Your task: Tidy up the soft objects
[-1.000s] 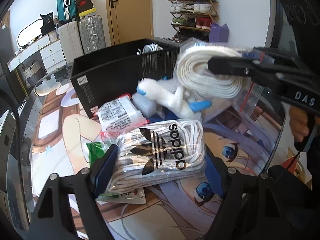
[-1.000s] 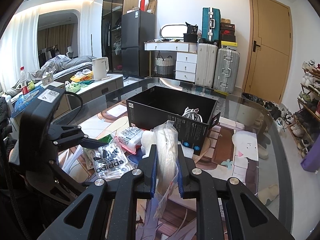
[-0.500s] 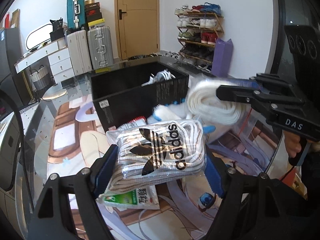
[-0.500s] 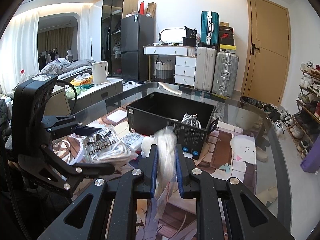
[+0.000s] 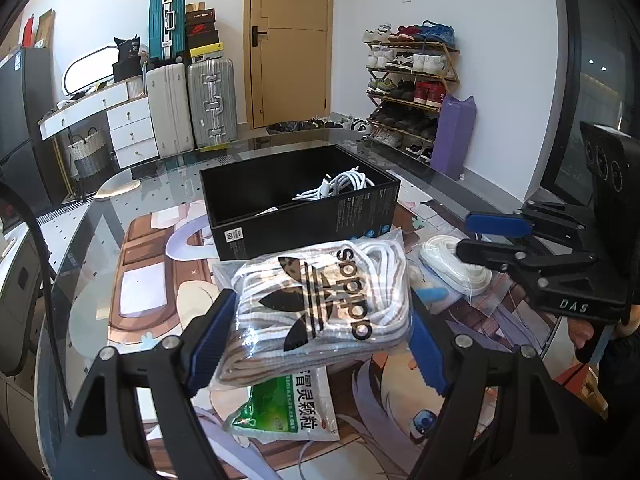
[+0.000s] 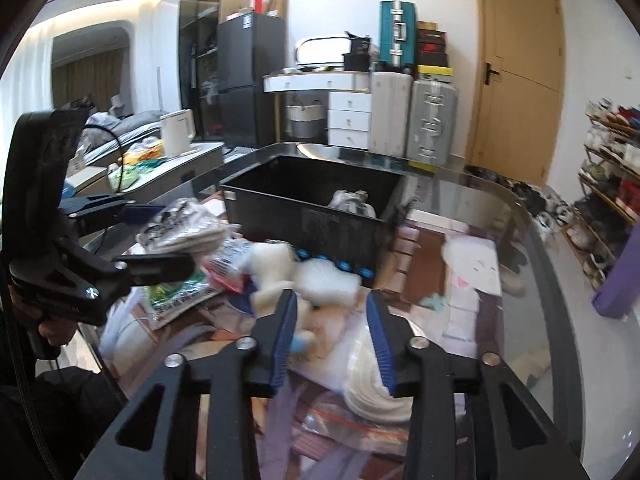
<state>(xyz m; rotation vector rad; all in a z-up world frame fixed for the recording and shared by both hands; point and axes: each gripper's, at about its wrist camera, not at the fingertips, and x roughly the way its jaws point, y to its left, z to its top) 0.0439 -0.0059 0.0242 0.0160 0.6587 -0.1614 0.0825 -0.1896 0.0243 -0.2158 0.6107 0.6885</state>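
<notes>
The left gripper (image 5: 316, 344) points forward and downward over the glass table (image 5: 100, 216); its blue pads (image 5: 208, 340) are clamped on both sides of a clear bag of laces (image 5: 320, 312) printed with a black logo; the bag is held clear of the table surface, near the front wall of the black box (image 5: 304, 220). Below the bag, a green and white packet (image 5: 288, 408) lies flat on the table.

The right gripper (image 6: 332, 344) points forward and downward to the right of the left one; its jaws are opening; nothing is pressed between the pads. A second clear bag of white laces (image 5: 456, 268) lies on the table under and just beside the right-hand finger (image 6: 382, 344). A white soft toy (image 6: 272, 276) lies beyond the fingertips, between this gripper and the box; this view is blurred.

The black box stands open-topped at the far middle of the table; a white cable (image 5: 340, 184) lies in its right end; the left part of its interior is unoccupied. The curved far edge of the table runs just behind the box; bare table surface lies to the left of the box and to its right. A hand (image 5: 584, 330) is partly visible under the right gripper body.
</notes>
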